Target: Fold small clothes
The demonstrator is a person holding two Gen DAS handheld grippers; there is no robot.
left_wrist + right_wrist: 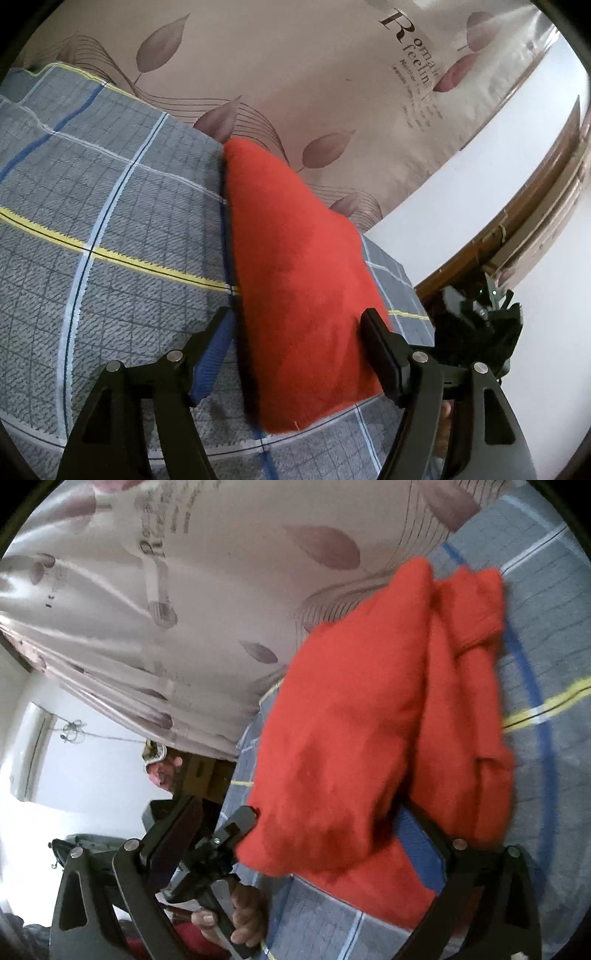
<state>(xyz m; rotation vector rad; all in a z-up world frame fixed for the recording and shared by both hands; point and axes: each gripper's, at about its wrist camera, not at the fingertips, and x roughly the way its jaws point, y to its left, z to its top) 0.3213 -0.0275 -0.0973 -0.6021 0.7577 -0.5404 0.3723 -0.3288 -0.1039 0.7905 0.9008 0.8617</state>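
Red fleece garment is lying mid-frame on the grey checked blanket, bunched in the right view. Your left tool is straddling its near edge, jaws apart; your right tool is gaping wide, unclamped. Close low on one layer, then fold evenly.

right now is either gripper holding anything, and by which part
The right gripper stands open, holding nothing. The left gripper straddles the near end of the red garment; whether it pinches cannot be told.
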